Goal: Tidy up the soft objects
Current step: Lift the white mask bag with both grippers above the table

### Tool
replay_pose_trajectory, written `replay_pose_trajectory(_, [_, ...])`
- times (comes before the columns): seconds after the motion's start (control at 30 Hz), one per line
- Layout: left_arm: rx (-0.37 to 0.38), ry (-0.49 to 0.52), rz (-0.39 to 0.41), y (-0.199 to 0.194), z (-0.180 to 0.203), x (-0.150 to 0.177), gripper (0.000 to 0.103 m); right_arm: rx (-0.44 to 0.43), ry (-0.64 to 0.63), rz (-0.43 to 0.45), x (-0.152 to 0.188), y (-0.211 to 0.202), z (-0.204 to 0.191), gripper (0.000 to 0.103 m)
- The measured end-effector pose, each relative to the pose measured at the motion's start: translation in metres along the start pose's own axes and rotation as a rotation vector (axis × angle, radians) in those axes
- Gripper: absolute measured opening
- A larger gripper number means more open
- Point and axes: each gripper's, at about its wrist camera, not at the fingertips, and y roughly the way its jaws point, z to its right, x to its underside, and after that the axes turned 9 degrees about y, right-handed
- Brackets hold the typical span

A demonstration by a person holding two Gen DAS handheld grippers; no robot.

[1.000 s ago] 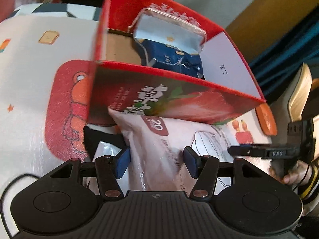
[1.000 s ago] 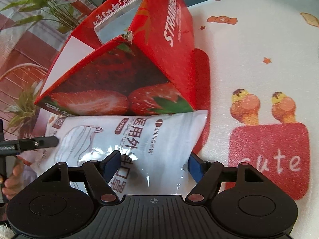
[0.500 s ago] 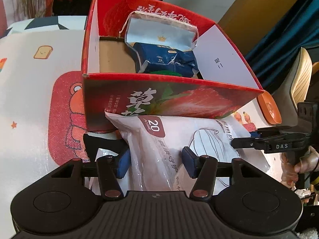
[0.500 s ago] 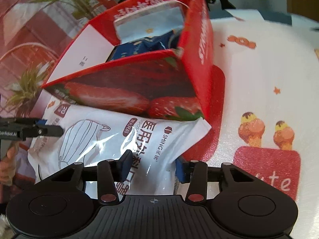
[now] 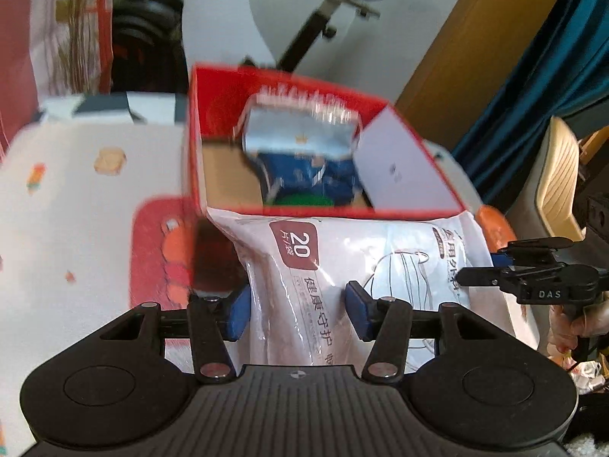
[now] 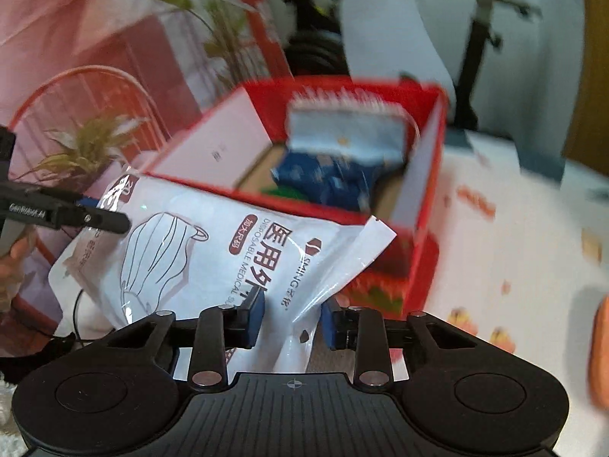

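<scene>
A glossy white plastic pack of face masks [image 5: 365,266] is held at either end by the left tongs [image 5: 297,306] and the just-narrowed right tongs [image 6: 291,318], level with the rim of the red strawberry-printed cardboard box [image 5: 323,211]; the slippery film may slide free or snag on that rim.

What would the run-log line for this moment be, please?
held: mask pack | left gripper: shut on pack | right gripper: just closing, on pack | target: red box

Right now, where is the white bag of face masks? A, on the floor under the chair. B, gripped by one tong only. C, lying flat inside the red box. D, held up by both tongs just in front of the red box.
D: the left tongs and right tongs each pinch the mask bag in front of the red box.
</scene>
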Motion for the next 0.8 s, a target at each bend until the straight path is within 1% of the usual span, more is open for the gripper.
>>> replay_pose_trajectory(0.13, [-0.005, 0.006, 0.092, -0.029, -0.001, -0.013, 0.054, -0.002, -0.083, 0.098, -0.024, -0.028, -0.015, 0.027])
replay_pose_trajectory(0.2, [-0.013, 0.015, 0.134, -0.038, 0.001, -0.022, 0.054, 0.01, -0.132, 0.151, -0.037, -0.037, -0.021, 0.026])
replay_pose_trajectory(0.3, [-0.026, 0.026, 0.189, -0.046, 0.004, -0.039, 0.052, 0.08, -0.243, 0.221, -0.057, -0.043, -0.031, 0.023])
replay_pose_trajectory(0.4, [-0.06, 0.03, 0.243, -0.045, 0.006, -0.06, 0.052, 0.141, -0.313, 0.294, -0.078, -0.043, -0.038, 0.022])
replay_pose_trajectory(0.5, [-0.107, 0.05, 0.305, -0.039, 0.01, -0.082, 0.052, 0.217, -0.387, 0.365, -0.092, -0.034, -0.044, 0.021])
replay_pose_trajectory(0.6, [-0.137, 0.05, 0.337, -0.03, 0.013, -0.103, 0.052, 0.284, -0.435, 0.406, -0.103, -0.015, -0.044, 0.02])
replay_pose_trajectory(0.67, [-0.151, 0.045, 0.341, -0.021, 0.011, -0.113, 0.052, 0.305, -0.446, 0.42, -0.109, 0.0, -0.039, 0.02])
replay_pose_trajectory(0.8, [-0.172, 0.034, 0.337, 0.0, 0.003, -0.134, 0.052, 0.32, -0.458, 0.447, -0.119, 0.03, -0.026, 0.02])
